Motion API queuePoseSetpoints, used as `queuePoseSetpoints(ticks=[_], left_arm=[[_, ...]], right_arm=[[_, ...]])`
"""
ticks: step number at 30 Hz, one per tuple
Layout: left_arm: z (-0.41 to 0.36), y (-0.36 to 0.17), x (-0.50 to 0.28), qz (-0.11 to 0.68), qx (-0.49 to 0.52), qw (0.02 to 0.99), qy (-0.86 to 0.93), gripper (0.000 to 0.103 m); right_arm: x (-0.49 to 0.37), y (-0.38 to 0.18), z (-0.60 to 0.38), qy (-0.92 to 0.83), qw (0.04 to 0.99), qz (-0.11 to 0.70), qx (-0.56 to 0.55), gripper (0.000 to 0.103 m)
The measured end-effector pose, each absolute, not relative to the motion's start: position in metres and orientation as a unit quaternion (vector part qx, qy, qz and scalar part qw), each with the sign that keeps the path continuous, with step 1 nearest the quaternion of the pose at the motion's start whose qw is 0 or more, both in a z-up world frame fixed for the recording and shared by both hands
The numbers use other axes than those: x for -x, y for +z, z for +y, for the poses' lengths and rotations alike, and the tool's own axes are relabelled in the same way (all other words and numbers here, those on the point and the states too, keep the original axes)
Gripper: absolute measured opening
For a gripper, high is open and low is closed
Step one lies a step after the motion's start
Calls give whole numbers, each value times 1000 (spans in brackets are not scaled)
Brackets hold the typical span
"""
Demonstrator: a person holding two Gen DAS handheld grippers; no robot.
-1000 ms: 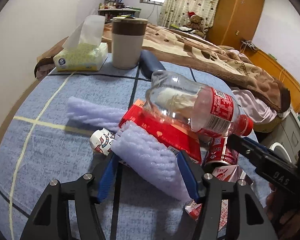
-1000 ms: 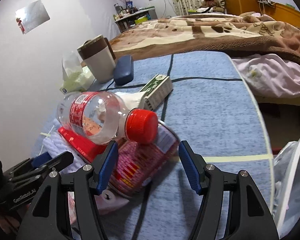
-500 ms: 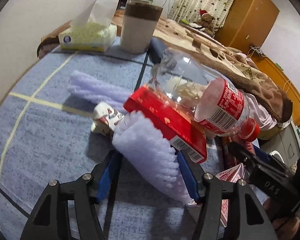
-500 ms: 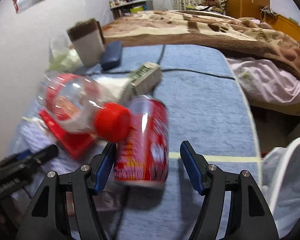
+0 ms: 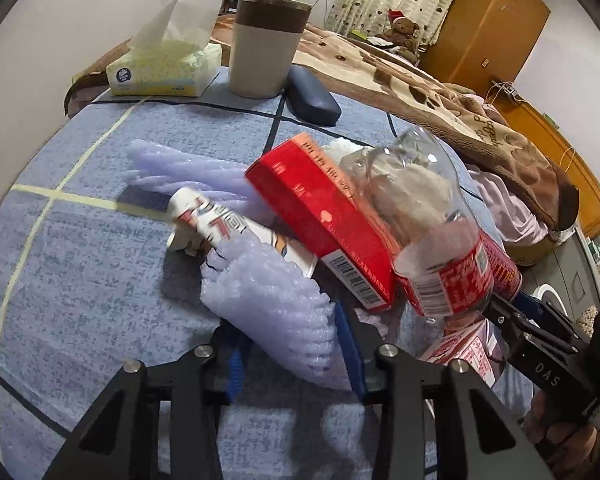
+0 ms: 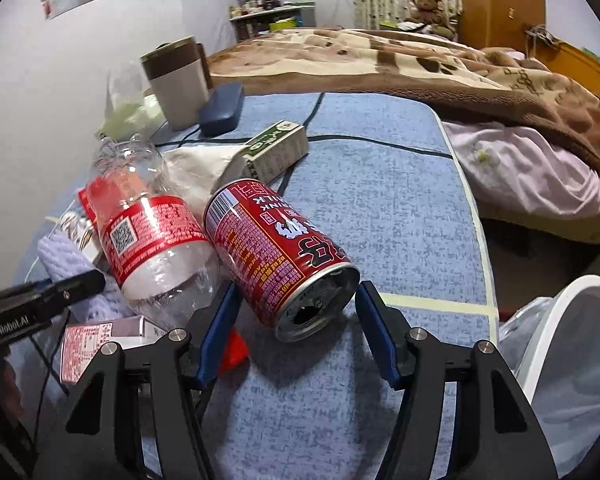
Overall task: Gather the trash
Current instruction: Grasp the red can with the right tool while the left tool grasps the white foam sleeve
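A pile of trash lies on the blue cloth table. My left gripper has its fingers around a lilac foam net sleeve and squeezes it. Behind it lie a red carton, a clear plastic bottle with red label and a crumpled white wrapper. My right gripper is open around the open end of a red drink can lying on its side. The bottle lies left of the can. A green and white carton lies behind.
A tissue box, a beige cup with brown band and a dark blue case stand at the table's far side. A white bin with plastic liner stands right of the table. A bed with brown blanket lies beyond.
The left gripper has narrowed around the foam sleeve. The right gripper has pushed the can forward; it turned so its open end faces me, and the bottle rolled left.
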State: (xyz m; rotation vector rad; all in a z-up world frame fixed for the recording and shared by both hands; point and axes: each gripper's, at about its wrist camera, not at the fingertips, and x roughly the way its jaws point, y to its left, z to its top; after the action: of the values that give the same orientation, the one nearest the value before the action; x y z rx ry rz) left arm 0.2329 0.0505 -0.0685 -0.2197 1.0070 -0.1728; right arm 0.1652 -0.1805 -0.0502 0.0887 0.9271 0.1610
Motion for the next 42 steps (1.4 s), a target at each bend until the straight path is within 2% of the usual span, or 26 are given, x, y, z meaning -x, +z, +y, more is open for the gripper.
queuePoseSetpoints(ticks=[6, 10, 18, 19, 21, 26, 42], left_arm=[[68, -67, -229, 478, 100, 870, -63, 39], [74, -71, -231, 484, 114, 865, -65, 39], [68, -75, -241, 487, 128, 861, -64, 39], [68, -76, -241, 486, 129, 862, -63, 39], [69, -76, -240, 483, 138, 862, -64, 39], [67, -67, -233, 467, 135, 872, -64, 30], [44, -9, -183, 393, 98, 910, -87, 28]], right_arm=[[-162, -52, -187, 126, 880, 457, -40, 62], [-165, -46, -183, 114, 889, 444, 10, 74], [-179, -46, -173, 120, 887, 441, 62, 74], [-179, -46, -174, 123, 887, 441, 57, 73], [-179, -47, -177, 139, 886, 441, 37, 61], [-170, -46, -176, 132, 892, 432, 14, 59], [-125, -11, -199, 117, 920, 370, -55, 56]])
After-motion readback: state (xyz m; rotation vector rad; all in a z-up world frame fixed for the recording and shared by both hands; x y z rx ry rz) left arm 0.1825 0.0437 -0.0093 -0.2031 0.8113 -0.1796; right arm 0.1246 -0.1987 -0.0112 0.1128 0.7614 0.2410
